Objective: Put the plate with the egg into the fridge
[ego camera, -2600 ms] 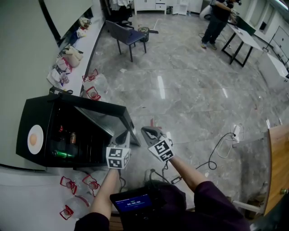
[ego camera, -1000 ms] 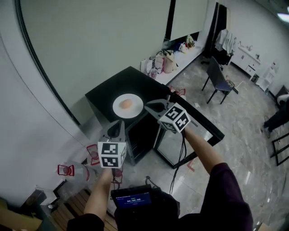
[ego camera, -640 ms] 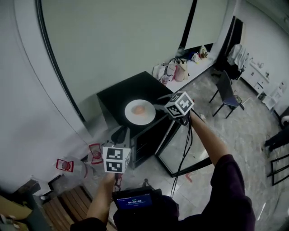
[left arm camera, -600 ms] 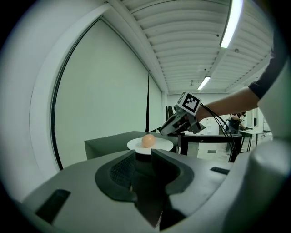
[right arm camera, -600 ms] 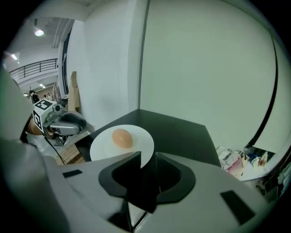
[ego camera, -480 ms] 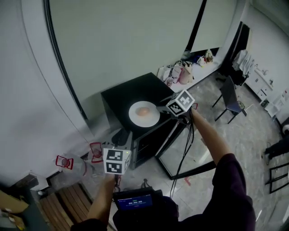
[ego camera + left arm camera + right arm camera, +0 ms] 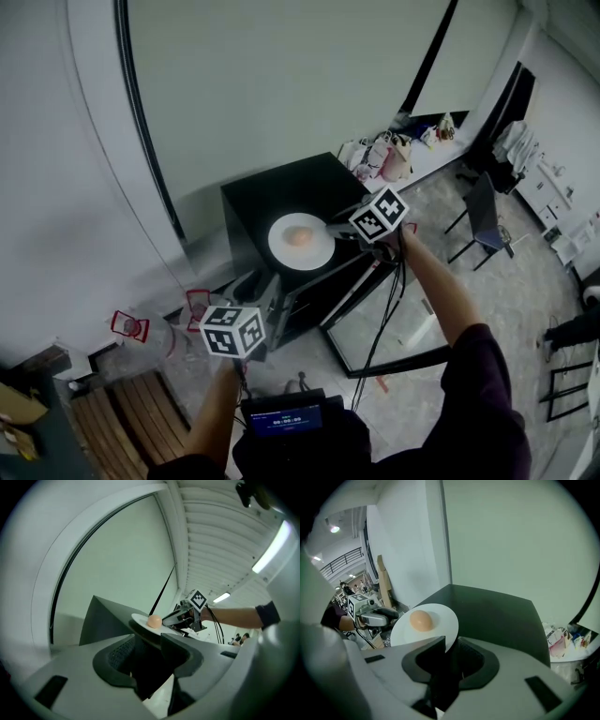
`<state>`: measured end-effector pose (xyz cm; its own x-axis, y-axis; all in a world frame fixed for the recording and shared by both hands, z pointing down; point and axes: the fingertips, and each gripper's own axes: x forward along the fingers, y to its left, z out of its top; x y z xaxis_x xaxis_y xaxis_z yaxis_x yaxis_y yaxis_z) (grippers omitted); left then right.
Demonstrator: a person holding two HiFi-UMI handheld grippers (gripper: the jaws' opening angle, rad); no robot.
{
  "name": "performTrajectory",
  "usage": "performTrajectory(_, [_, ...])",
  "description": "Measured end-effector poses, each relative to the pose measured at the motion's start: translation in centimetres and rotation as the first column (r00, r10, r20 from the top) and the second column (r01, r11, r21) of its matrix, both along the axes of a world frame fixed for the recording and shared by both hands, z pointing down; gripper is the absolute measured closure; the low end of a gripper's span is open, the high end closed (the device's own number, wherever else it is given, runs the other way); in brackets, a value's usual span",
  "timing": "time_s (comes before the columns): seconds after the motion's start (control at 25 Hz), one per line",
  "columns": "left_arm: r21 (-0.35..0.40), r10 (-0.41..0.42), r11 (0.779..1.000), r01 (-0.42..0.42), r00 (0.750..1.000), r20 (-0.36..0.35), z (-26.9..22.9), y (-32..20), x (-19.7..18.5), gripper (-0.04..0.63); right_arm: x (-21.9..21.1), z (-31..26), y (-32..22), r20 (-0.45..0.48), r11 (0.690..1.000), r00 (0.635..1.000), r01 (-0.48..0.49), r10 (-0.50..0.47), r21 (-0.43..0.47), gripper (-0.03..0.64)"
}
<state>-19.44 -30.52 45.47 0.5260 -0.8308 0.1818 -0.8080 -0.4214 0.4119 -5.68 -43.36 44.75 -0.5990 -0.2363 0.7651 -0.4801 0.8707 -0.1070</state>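
A white plate (image 7: 300, 244) with a brown egg (image 7: 299, 237) rests on top of the black fridge (image 7: 272, 197), whose glass door (image 7: 375, 328) stands open. My right gripper (image 7: 336, 228) is at the plate's right rim. Its jaws have just been opening, and in the right gripper view the plate (image 7: 440, 620) has its rim between the jaws of the right gripper (image 7: 451, 646), with no press showing. The egg (image 7: 421, 620) lies beyond them. My left gripper (image 7: 261, 289) hangs lower, in front of the fridge. Its jaws have just been opening too, with nothing between them.
Bags (image 7: 389, 150) line a low ledge behind the fridge. A dark chair (image 7: 483, 211) stands at the right. Red-framed items (image 7: 127, 325) lie on the floor at the left, beside wooden slats (image 7: 122, 422). A cable hangs from the right gripper over the open door.
My right gripper has reached across to the plate's rim. My left gripper has sunk, rolled, and its jaws have spread. The head view has swung from the floor up to the fridge top.
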Motion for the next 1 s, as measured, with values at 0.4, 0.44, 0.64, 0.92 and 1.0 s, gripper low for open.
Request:
performTrajectory(0.4, [-0.176,-0.042,0.984,-0.038,0.903,-0.428,0.1,-1.3,-2.2,0.463,-3.5,0.2,1.5,-0.028,0.993,0.993,0.114,-0.113,0.008,0.534])
performTrajectory(0.44, [-0.184,-0.041,0.982,-0.046,0.896,-0.441,0.0,-1.5,-2.4,0.463,-3.8,0.2,1.7,-0.034,0.992,0.991,0.129,-0.129,0.004,0.534])
performTrajectory(0.64, [-0.222,-0.03,0.972,-0.073,0.903,-0.428,0.2,-2.5,-2.8,0.463,-5.0,0.5,2.0,-0.079,0.978,0.974,0.21,-0.21,-0.017,0.534])
performTrajectory(0.92, [-0.256,-0.016,0.961,-0.104,0.904,-0.428,0.2,-3.3,-2.7,0.466,-6.0,0.5,2.8,-0.119,0.961,0.954,0.273,-0.275,-0.034,0.534])
performTrajectory(1.0, [-0.262,-0.018,0.959,-0.109,0.897,-0.442,-0.1,-3.5,-2.7,0.496,-6.0,0.4,2.8,-0.133,0.959,0.949,0.284,-0.285,-0.027,0.534])
